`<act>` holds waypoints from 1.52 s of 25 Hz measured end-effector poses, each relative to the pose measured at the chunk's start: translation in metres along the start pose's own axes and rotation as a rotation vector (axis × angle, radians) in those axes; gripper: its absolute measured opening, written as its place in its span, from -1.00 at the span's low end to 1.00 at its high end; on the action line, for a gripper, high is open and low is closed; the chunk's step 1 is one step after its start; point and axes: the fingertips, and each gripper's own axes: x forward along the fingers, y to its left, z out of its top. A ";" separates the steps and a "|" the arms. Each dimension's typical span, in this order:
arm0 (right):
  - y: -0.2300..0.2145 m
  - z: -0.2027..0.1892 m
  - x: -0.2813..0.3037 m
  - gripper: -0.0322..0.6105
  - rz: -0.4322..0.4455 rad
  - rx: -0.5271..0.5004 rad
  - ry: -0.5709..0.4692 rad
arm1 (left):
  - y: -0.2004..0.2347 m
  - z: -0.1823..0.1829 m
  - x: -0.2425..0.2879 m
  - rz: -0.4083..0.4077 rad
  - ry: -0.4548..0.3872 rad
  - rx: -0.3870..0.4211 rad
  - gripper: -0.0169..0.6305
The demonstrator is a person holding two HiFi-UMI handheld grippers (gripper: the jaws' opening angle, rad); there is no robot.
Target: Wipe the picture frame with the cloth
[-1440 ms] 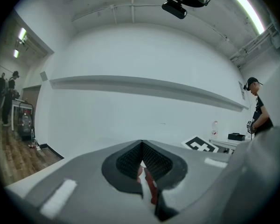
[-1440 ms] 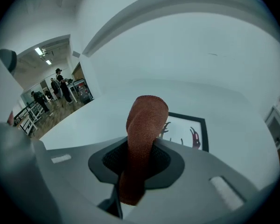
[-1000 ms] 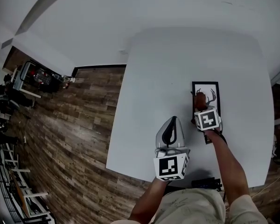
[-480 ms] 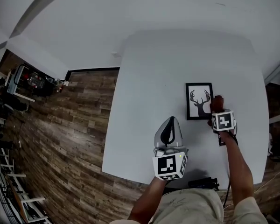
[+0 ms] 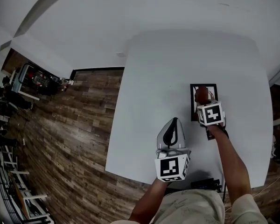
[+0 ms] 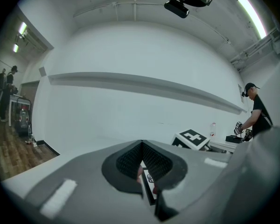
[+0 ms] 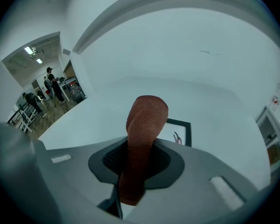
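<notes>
A black picture frame [image 5: 213, 91] with a deer print lies flat on the white table [image 5: 154, 73], right of centre. My right gripper [image 5: 202, 98] is over it, shut on a rust-brown cloth [image 5: 201, 94] that rests on the frame's upper middle. In the right gripper view the cloth [image 7: 144, 125] sticks out past the jaws and hides much of the frame [image 7: 183, 130]. My left gripper [image 5: 174, 120] hovers to the frame's lower left, shut with nothing in it. The left gripper view shows its tips [image 6: 142, 143] meeting, with the frame [image 6: 148, 193] glimpsed beneath.
A dark object [image 5: 206, 183] sits at the table's near edge. Wood floor [image 5: 70, 134] lies to the left, where people stand by racks [image 7: 51, 88]. Another person [image 6: 256, 115] stands at a bench far to the right.
Half a second ago the right gripper held the cloth at the frame's right edge. It has since swept back left onto the frame. The left gripper has stayed put.
</notes>
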 end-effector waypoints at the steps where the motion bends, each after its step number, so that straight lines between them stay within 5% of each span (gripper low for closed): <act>1: 0.007 0.003 0.007 -0.58 0.010 -0.013 0.008 | 0.001 0.000 0.000 0.003 0.001 0.000 -0.95; 11: 0.013 -0.008 0.051 -0.58 0.025 -0.003 0.107 | 0.009 0.000 -0.002 0.022 0.008 0.005 -0.95; 27: -0.112 -0.037 0.016 -0.58 -0.169 0.078 0.138 | -0.008 -0.009 0.012 -0.031 0.016 -0.017 -0.95; 38: -0.025 0.024 0.039 -0.58 -0.013 0.002 0.078 | 0.004 -0.008 0.007 0.007 0.010 -0.003 -0.95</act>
